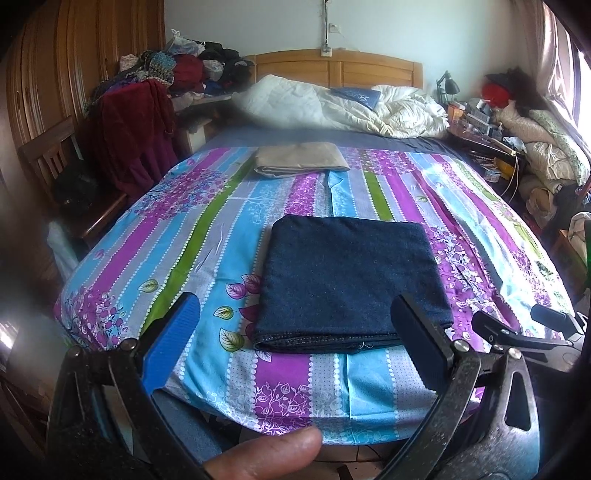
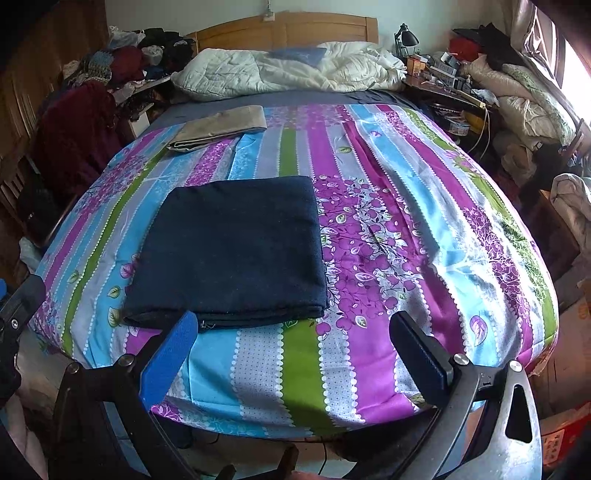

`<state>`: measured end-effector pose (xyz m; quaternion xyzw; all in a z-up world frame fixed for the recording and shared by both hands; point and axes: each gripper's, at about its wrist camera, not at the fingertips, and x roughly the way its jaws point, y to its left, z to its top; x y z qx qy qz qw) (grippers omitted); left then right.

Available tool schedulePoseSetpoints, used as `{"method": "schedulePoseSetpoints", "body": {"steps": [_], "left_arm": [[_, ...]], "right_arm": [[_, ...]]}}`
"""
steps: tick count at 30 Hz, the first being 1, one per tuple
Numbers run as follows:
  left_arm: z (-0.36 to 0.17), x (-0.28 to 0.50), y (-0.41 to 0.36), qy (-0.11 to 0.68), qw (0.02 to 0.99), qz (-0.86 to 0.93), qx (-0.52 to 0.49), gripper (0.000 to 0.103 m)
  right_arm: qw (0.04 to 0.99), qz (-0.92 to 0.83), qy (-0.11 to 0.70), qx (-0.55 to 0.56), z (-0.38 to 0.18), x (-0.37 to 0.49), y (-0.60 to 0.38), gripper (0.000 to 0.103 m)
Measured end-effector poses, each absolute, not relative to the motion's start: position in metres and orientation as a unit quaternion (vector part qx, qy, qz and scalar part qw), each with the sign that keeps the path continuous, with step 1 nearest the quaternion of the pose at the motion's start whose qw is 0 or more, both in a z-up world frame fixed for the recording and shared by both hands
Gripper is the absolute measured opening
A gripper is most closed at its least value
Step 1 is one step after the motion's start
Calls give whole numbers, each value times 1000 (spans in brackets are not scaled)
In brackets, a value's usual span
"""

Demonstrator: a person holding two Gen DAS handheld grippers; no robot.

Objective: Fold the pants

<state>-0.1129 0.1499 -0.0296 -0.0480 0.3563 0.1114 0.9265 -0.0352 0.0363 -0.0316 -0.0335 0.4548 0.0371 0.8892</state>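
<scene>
- Left wrist view, left edge of frame: a wooden wardrobe (image 1: pixel 74 55) fills the upper left. Below it stands a wooden chair (image 1: pixel 48 162) with a dark red garment (image 1: pixel 136 136) draped beside it.
- Left wrist view, lower frame: the left gripper (image 1: pixel 295 332) hangs above the near edge of the bed. Its fingers are spread wide and grip nothing. The blue pad (image 1: pixel 170 339) sits lower left, the dark pad (image 1: pixel 421 343) lower right. A thumb (image 1: pixel 266 458) shows at the bottom centre.
- Left wrist view, centre: the folded dark denim pants (image 1: pixel 351 284) lie flat on the striped floral bedsheet (image 1: pixel 184 236), forming a near-square packet. The stitched hem edges face the bottom of the frame; the smooth fold faces the headboard (image 1: pixel 336 66). The slightly longer side runs from frame bottom toward frame top.
- Left wrist view, upper centre: a folded beige cloth (image 1: pixel 299 160) lies well apart from the pants, with a white quilt (image 1: pixel 332 107) behind it.
- Left wrist view, lower right: part of the right gripper (image 1: pixel 517 328) enters the frame.
- Right wrist view, left of centre: the pants (image 2: pixel 232 251) occupy the near left part of the bedsheet (image 2: pixel 406 221), layered edges toward the frame bottom.
- Right wrist view, lower frame: the right gripper (image 2: pixel 295 332) has its fingers spread wide and empty. Its blue pad (image 2: pixel 166 354) overlaps the near edge of the pants in the picture; contact cannot be determined.
- Right wrist view, upper right: a desk lamp (image 2: pixel 406 33) stands beside cluttered bedding.
</scene>
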Motion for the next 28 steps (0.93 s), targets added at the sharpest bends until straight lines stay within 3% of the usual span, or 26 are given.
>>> {"method": "schedulePoseSetpoints", "body": {"steps": [28], "left_arm": [[-37,-113,147,363,925,107,-38,103]], "right_arm": [[890,56,451,-38,-32,-37,39,103]]}}
